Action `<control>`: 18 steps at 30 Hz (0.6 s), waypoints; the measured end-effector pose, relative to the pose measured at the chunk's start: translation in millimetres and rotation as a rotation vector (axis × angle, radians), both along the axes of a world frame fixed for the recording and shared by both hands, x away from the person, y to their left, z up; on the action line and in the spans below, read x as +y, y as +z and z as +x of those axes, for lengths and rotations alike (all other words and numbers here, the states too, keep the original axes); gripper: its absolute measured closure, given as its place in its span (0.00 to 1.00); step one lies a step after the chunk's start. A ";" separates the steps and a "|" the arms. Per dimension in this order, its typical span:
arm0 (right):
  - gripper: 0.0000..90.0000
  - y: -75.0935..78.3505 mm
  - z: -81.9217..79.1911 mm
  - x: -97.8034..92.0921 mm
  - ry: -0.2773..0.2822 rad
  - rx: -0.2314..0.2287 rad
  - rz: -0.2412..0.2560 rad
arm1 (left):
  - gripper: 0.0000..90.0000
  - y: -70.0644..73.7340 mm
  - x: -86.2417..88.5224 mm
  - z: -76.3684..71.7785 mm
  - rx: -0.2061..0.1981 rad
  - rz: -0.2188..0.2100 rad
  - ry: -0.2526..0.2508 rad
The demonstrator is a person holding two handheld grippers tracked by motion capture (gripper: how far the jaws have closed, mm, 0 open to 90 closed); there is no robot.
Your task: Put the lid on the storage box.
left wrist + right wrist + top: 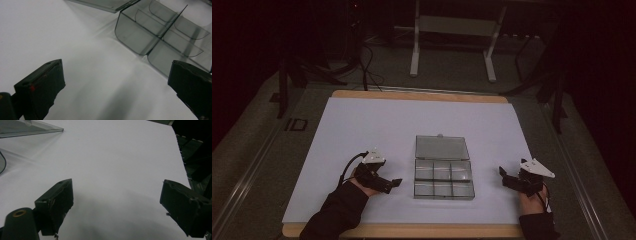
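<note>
My left gripper (398, 182) rests low on the white sheet (362, 130) just left of the clear compartment box (443, 179), its jaws spread wide with nothing between them. In the left gripper view the box's near-left corner (140, 37) lies ahead and to the right, apart from both pads, so I judge that a short advance would bring a wall between them. My right gripper (503, 176) sits on the opposite side, farther from the box, its jaws likewise parted and empty; in the right gripper view they face bare sheet. The box stands at the centre of the sheet toward my edge of the table, its hinged lid (441, 147) folded flat away from me, exposing six empty compartments. Flanking it from both sides lets either hand steady the tray while the other swings the lid; that is my reading, not something shown.
</note>
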State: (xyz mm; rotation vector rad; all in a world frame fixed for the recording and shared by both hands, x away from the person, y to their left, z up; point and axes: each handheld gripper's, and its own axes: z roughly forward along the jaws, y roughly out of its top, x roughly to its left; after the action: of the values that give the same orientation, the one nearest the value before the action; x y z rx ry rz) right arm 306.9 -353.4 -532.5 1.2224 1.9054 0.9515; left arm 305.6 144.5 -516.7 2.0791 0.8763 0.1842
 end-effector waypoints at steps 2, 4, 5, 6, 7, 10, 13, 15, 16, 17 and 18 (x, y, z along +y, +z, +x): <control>0.13 -0.1 0.3 0.0 0.003 0.002 -0.001 | 0.02 1.1 -1.6 1.1 0.002 0.002 -0.003; 0.13 -0.1 0.6 -0.3 0.005 0.006 0.001 | 0.02 3.6 -5.6 4.8 0.010 -0.002 -0.014; 0.13 -0.1 0.8 -0.4 0.003 0.007 0.002 | 0.02 3.9 -6.5 5.9 0.010 -0.003 -0.012; 0.13 -0.1 0.6 -0.5 0.002 0.006 0.002 | 0.02 4.2 -7.6 7.3 0.009 -0.002 -0.007; 0.13 -0.1 0.6 -0.5 0.002 0.006 0.002 | 0.02 4.2 -7.6 7.3 0.009 -0.002 -0.007; 0.13 -0.2 0.6 0.2 0.005 0.003 -0.005 | 0.02 4.7 -10.2 12.3 0.025 -0.005 -0.004; 0.13 -0.3 0.5 0.4 0.005 0.003 -0.008 | 0.02 6.6 -12.8 19.0 0.031 0.002 0.001; 0.13 -0.3 0.3 0.7 0.005 0.002 -0.012 | 0.02 9.0 -15.1 22.4 0.036 0.004 -0.001; 0.13 -0.4 0.4 0.8 0.007 0.002 -0.013 | 0.03 10.7 -16.6 23.6 0.029 0.011 -0.005; 0.13 -0.4 0.4 1.1 0.009 0.003 -0.015 | 0.03 12.7 -18.8 24.6 0.020 0.025 -0.002; 0.13 -0.4 0.2 1.3 0.011 0.003 -0.016 | 0.03 14.6 -21.0 26.1 0.021 0.026 0.000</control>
State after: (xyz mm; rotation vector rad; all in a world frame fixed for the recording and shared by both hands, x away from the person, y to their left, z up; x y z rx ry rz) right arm 307.1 -352.2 -532.9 1.2056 1.9200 0.9394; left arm 331.7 123.5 -502.1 2.1086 0.8902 0.1747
